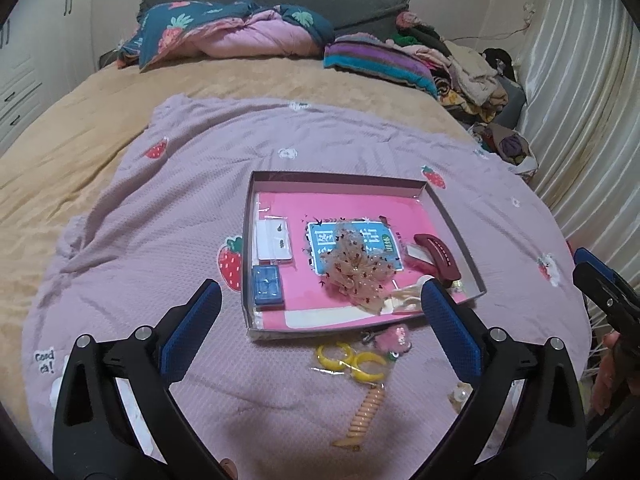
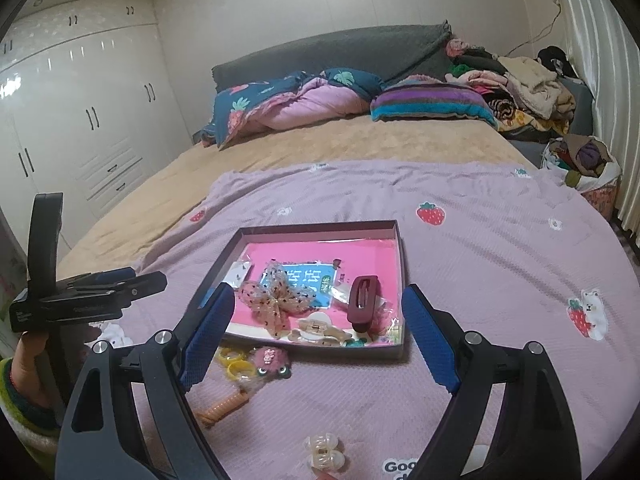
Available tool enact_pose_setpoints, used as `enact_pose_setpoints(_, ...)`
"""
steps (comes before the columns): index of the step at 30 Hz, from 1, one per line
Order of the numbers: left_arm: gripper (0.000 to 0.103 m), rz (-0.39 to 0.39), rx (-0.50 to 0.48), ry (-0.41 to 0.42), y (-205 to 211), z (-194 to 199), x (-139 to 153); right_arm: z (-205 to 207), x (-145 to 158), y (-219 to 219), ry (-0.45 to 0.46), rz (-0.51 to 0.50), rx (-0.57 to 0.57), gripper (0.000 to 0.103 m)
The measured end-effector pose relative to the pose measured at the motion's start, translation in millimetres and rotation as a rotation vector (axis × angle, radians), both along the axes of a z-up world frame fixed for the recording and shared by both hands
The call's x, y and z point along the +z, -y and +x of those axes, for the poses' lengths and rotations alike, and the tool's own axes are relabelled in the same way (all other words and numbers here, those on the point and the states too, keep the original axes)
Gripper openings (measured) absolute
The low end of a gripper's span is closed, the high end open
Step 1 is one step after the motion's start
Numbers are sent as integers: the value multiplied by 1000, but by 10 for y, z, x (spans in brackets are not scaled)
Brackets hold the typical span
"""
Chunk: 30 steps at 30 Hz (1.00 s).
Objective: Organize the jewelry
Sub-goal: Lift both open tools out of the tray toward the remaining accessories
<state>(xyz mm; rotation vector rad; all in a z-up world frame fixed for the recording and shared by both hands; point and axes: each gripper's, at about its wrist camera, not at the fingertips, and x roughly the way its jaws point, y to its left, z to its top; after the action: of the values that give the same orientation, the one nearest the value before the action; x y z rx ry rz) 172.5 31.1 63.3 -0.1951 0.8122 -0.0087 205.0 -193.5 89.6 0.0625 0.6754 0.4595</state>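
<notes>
A shallow box (image 1: 256, 208) (image 2: 398, 248) with a pink floor lies on the lilac blanket. In it are a sheer dotted bow (image 1: 354, 266) (image 2: 274, 300), a maroon hair claw (image 1: 436, 254) (image 2: 362, 300), a beige clip (image 1: 404, 300) (image 2: 316, 330), a blue case (image 1: 267, 286) and an earring card (image 1: 274, 242). In front of the box lie yellow hoops (image 1: 352, 360) (image 2: 236, 364), a pink plush clip (image 1: 390, 338) (image 2: 272, 360), a peach coil tie (image 1: 364, 416) (image 2: 222, 406) and a clear clip (image 2: 324, 452). My left gripper (image 1: 320, 312) and right gripper (image 2: 318, 316) hover open and empty.
The blanket (image 1: 160, 220) covers a tan bed (image 1: 80, 128). Folded quilts (image 1: 224, 36) and piled clothes (image 1: 460, 68) lie at the headboard. A white wardrobe (image 2: 80, 112) stands to the left, a curtain (image 1: 580, 100) to the right.
</notes>
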Motion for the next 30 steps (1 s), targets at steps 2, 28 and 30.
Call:
enact_pose_setpoints(2,93,0,-1,8,2,-53,26,-52,32,1,7,1,3,85)
enact_pose_setpoints(28,93,32,-14,23,73,-628,-14,-647,120,-28,48,-2,45,88)
enact_pose_setpoints(30,93,34,-18,22,90,-656,-25,-689,99,-27,45,-2,47,88)
